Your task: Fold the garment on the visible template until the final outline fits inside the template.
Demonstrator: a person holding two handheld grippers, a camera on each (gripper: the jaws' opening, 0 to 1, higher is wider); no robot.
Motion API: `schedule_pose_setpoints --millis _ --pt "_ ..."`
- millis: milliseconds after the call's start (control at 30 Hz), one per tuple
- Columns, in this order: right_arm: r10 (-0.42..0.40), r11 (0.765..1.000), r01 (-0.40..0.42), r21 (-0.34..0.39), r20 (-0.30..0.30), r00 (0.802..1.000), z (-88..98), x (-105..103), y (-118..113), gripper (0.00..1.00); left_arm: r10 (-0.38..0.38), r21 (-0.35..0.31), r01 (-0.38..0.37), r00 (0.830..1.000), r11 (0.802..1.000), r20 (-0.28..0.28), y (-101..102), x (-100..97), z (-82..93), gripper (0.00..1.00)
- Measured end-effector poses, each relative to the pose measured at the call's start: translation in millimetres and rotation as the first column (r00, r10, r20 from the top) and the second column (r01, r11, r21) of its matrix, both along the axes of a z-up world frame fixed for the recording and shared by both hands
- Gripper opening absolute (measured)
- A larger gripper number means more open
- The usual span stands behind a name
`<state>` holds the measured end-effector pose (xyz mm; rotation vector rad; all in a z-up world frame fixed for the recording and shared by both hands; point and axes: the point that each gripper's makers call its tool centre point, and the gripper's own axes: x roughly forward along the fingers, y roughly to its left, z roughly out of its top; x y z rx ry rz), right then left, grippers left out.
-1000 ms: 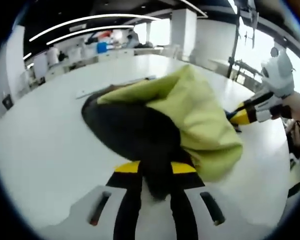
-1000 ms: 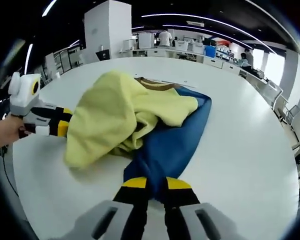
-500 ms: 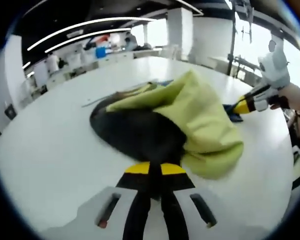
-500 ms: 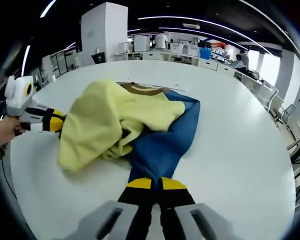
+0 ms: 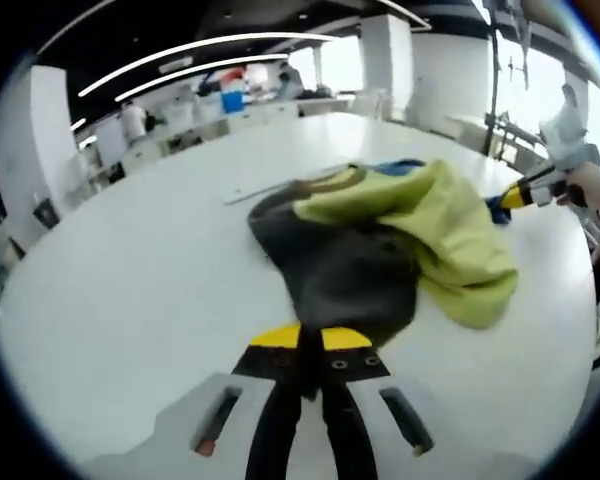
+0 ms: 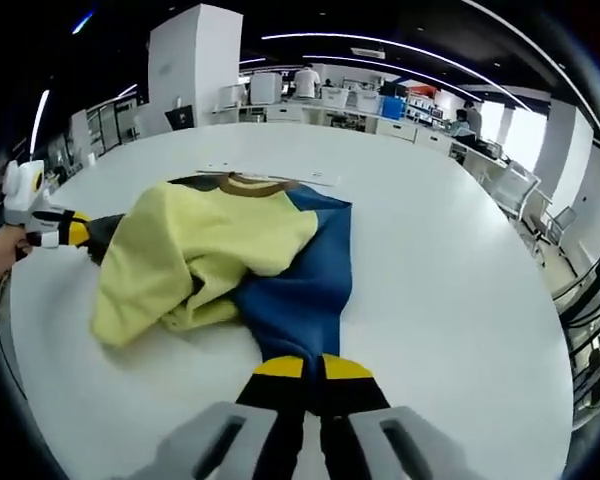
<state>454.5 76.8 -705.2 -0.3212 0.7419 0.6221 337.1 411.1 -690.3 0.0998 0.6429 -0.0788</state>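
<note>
Yellow-tipped, your left tool (image 5: 312, 352) clamps the garment's (image 6: 220, 250) dark end and your right tool (image 6: 302, 372) its blue end, so spread both evenly across the counter (image 6: 450, 260).

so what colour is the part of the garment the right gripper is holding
Blue; the right gripper grips the garment's blue section, clearest in the right gripper view.

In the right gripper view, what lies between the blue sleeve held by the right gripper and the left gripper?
The bunched yellow body of the garment lies between the right gripper and the left gripper, on the white table.
</note>
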Motion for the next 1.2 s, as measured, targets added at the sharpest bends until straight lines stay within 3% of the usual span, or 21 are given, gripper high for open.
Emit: schedule_pose_setpoints --millis 333,700,1200 --pt "-0.051 0.999 0.051 -0.010 0.015 0.999 8.7 22 -29 0.00 0.035 0.027 -0.035 0.999 0.999 -0.013 20 -5.4 -0.9 0.02" --pt "-0.090 0.993 0.093 -0.068 0.044 0.995 9.8 43 -61 0.00 0.055 0.031 -0.054 0.997 0.998 -0.047 40 -13.2 -5.8 0.02" --pt "-0.232 0.970 0.234 -0.068 0.043 0.972 11.1 78 -98 0.00 0.066 0.045 -0.064 0.996 0.997 -0.057 58 -14.0 -7.7 0.02"
